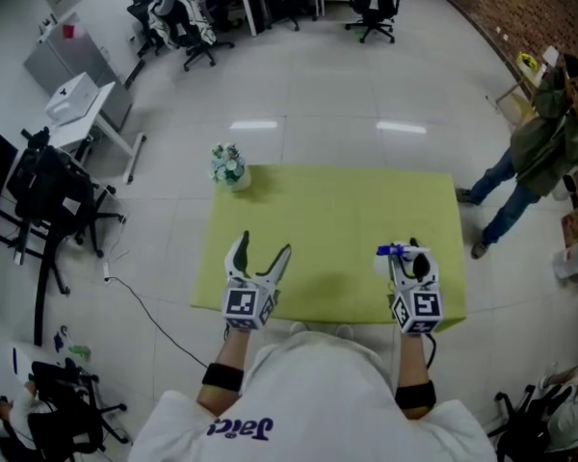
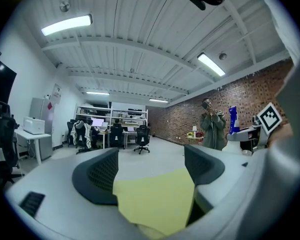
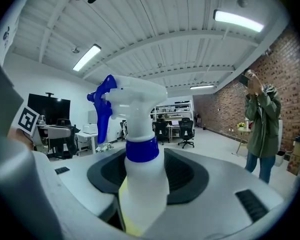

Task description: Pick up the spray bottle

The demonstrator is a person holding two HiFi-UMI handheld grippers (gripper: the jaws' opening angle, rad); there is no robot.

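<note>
- The right tongs (image 1: 408, 258) were clenched on the spray bottle (image 3: 140, 176), their dark pads pressed against the white body just below the blue collar.
- The bottle stood upright between those pads. Its white head rose above the tongs, and its blue trigger pointed sideways toward the left tongs (image 1: 265, 248).
- No view showed whether the bottle's base touched the worktop (image 1: 337, 210).
- The left tongs were released, the two arms spread wide. Only the yellow-green worktop surface showed in the gap between them.
- Both tongs hung over the near edge of the worktop, well apart from each other, each pointing roughly level.
- A small pot of flowers (image 1: 228, 166) sat at the far corner of the worktop, ahead of the left tongs.
- A person in a green jacket (image 1: 538, 147) stood on the floor beyond the worktop, off to the right of the right tongs, near a brick wall.
</note>
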